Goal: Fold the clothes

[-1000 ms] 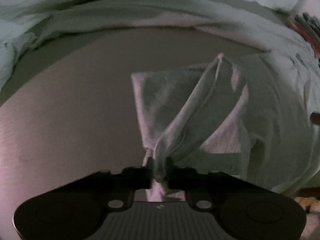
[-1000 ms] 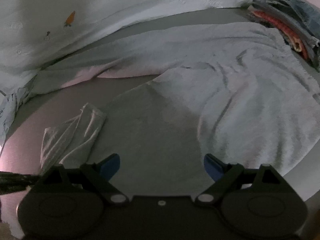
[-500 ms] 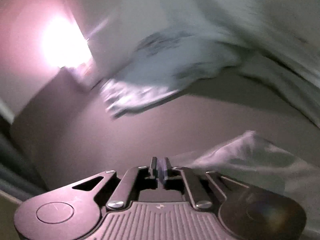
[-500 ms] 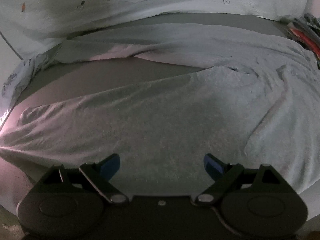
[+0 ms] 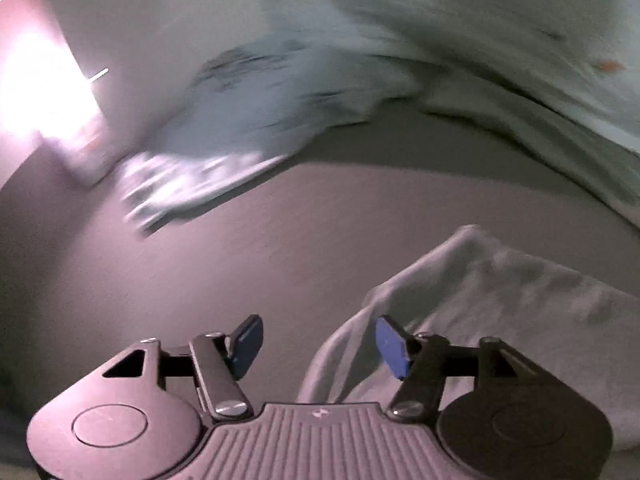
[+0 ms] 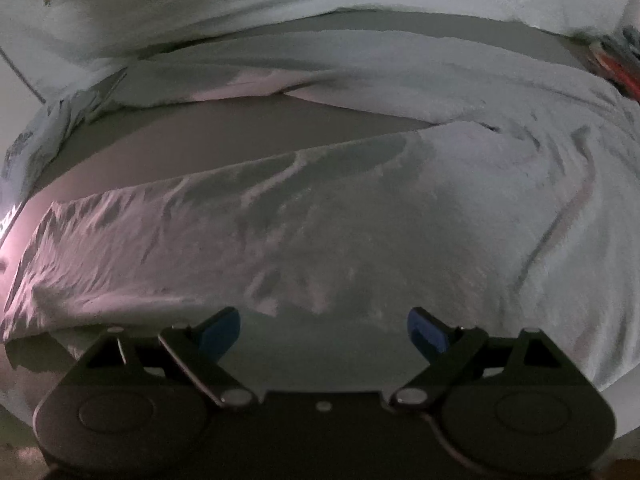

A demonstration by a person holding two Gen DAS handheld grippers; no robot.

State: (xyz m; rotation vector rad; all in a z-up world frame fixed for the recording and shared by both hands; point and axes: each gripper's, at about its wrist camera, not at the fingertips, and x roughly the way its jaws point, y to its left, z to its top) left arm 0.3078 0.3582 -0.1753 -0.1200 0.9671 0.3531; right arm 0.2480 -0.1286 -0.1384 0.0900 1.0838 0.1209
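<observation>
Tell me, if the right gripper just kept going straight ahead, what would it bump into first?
Most likely the pale grey garment spread right before the open right gripper, though the depth is hard to judge.

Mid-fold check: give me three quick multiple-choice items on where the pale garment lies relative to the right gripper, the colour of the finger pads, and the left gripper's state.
1. The pale garment lies: A) spread ahead of the right gripper B) clamped in it C) out of view.
2. The right gripper's fingers have pads coloured: A) red B) blue C) white.
3. The left gripper is: A) shut on cloth B) open, holding nothing C) hidden.

Answers: 1 A, the cloth lies flat beyond the spread fingers. 2 B, blue tips show in both views. 3 B, nothing sits between its fingers.
</observation>
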